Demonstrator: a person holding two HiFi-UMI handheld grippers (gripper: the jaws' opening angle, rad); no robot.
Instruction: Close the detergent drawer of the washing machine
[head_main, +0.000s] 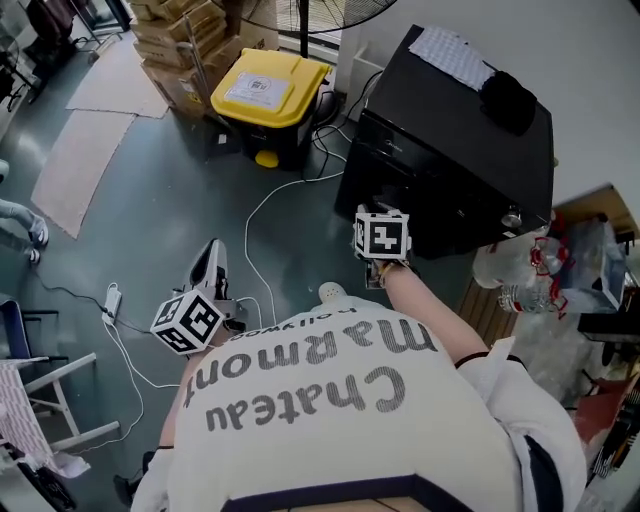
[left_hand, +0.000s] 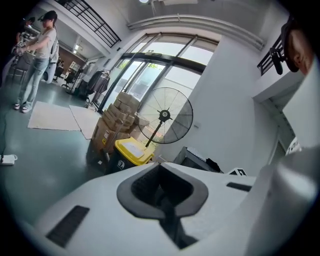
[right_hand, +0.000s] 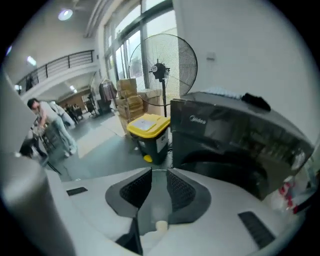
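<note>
The black washing machine (head_main: 450, 140) stands at the upper right of the head view; it fills the right half of the right gripper view (right_hand: 235, 135). Its front panel is dark, and I cannot make out the detergent drawer on it. My right gripper (head_main: 380, 240) hangs close in front of the machine's front face, its marker cube hiding the tips. In its own view the right gripper (right_hand: 155, 192) is open, with only floor showing in the gap. My left gripper (head_main: 212, 255) is out over the floor to the left, away from the machine. Its pads (left_hand: 162, 192) meet, holding nothing.
A yellow-lidded bin (head_main: 270, 90) and stacked cardboard boxes (head_main: 185, 40) stand left of the machine, with a pedestal fan (right_hand: 162, 65) behind. Cables (head_main: 270, 200) and a power strip (head_main: 112, 300) lie on the floor. Plastic bags (head_main: 545, 265) crowd the machine's right side. People stand far off.
</note>
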